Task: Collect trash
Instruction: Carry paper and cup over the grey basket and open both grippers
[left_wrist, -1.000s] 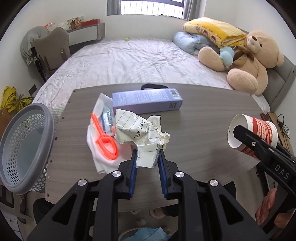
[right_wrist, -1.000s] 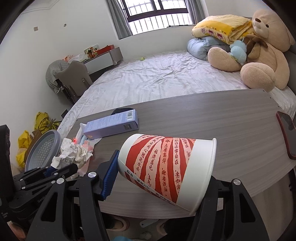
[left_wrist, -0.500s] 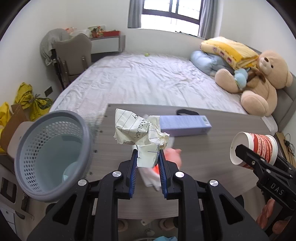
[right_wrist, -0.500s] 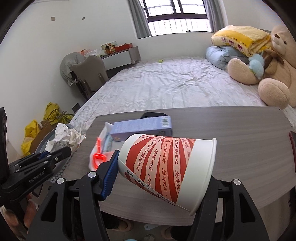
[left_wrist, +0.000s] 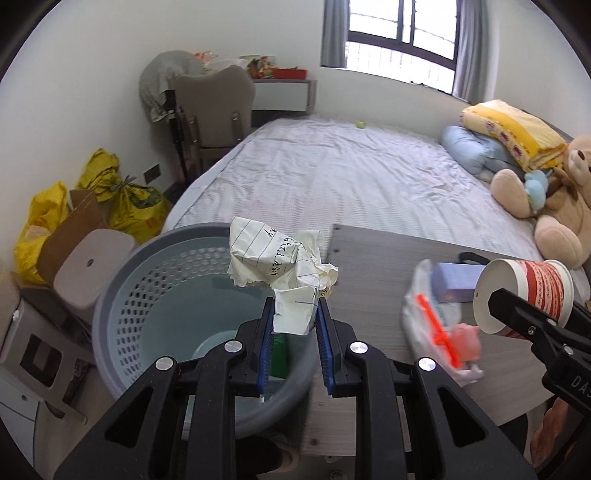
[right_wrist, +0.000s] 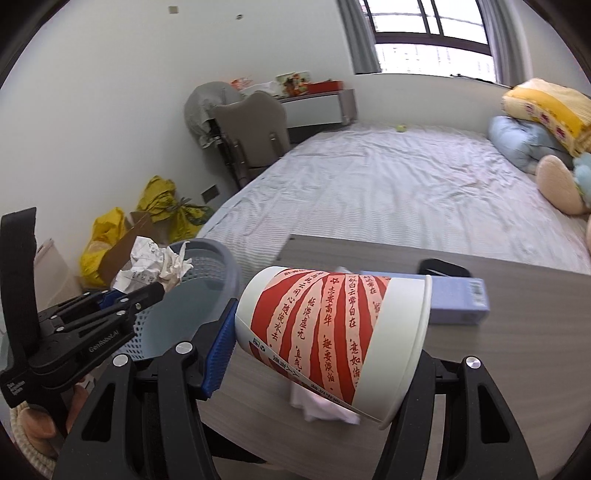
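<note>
Crumpled lined paper, seemingly ink-scribbled, pinched in left gripper; right gripper clamps striped cup.

Colours, w/ patterns

Paper white, blue-lined; basket grey, perforated; cup red/white stripes; box lilac; table grey woodgrain.

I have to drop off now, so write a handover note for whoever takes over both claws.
Left claw: shut on the crumpled paper, held over the gray basket beside the table.
Right claw: shut on the red-striped paper cup, held on its side above the table.
Done: both picked up.
Left: release both into the basket, then collect the plastic bag and purple box.
</note>
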